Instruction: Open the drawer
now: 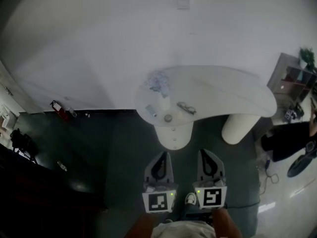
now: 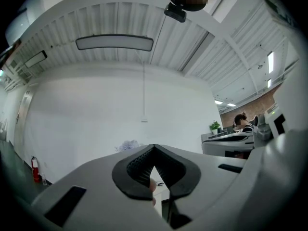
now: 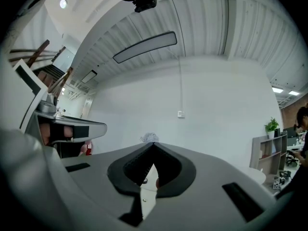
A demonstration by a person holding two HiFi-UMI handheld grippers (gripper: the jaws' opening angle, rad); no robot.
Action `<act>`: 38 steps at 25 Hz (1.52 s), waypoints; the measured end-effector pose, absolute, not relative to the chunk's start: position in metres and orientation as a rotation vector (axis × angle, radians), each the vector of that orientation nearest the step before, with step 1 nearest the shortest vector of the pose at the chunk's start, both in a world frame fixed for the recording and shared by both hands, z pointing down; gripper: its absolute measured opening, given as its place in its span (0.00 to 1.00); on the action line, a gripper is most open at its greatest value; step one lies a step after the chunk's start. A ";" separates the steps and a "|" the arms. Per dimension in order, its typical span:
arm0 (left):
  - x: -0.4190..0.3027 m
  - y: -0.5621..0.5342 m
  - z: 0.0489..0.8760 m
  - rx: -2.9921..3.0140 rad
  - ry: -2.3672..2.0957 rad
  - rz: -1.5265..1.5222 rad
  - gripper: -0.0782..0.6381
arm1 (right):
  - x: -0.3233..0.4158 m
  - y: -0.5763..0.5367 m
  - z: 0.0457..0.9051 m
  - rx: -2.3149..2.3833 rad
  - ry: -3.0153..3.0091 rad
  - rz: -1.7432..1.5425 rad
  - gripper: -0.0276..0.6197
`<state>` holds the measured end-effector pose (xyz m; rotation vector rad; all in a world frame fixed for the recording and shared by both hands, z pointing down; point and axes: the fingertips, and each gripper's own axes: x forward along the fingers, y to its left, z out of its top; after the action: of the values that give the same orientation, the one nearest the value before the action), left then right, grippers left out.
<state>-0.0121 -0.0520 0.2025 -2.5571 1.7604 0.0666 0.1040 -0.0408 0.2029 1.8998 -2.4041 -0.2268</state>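
Observation:
A white curved table (image 1: 233, 95) stands against the wall. Under its left end is a round white pedestal (image 1: 174, 135), and two small knobs on its front, one above the other (image 1: 174, 130), mark the drawers. My left gripper (image 1: 163, 154) and right gripper (image 1: 205, 151) are side by side just short of the pedestal, pointing level at it. Both are shut with nothing between the jaws. In the left gripper view the gripper's tips (image 2: 153, 147) meet. They also meet for the right gripper (image 3: 153, 144) in its own view, where a strip of the pedestal (image 3: 144, 201) shows through the gap.
On the table lie a pair of glasses (image 1: 186, 107), a small round object (image 1: 168, 118), a white cup (image 1: 164, 103) and a crumpled white bunch (image 1: 157, 81). A second white leg (image 1: 239, 126) stands to the right. A seated person (image 1: 292, 138), a shelf (image 1: 294, 81) and a fire extinguisher (image 1: 59, 110) are further off.

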 end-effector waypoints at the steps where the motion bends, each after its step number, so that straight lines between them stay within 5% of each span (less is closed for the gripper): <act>1: -0.008 -0.062 0.202 -2.552 1.772 0.065 0.11 | 0.109 -0.051 0.203 1.893 -2.409 -0.230 0.05; 19: 0.020 -0.176 0.250 -2.502 1.851 -0.059 0.11 | 0.130 -0.183 0.253 1.849 -2.441 -0.171 0.05; 38: -0.060 -0.211 0.450 -2.559 1.826 -0.176 0.11 | 0.040 -0.223 0.453 1.828 -2.331 -0.127 0.05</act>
<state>-0.0599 -0.2107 0.4504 -2.5593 1.8264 -0.1759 0.0399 -0.2234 0.4530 1.8279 -2.3307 -0.1274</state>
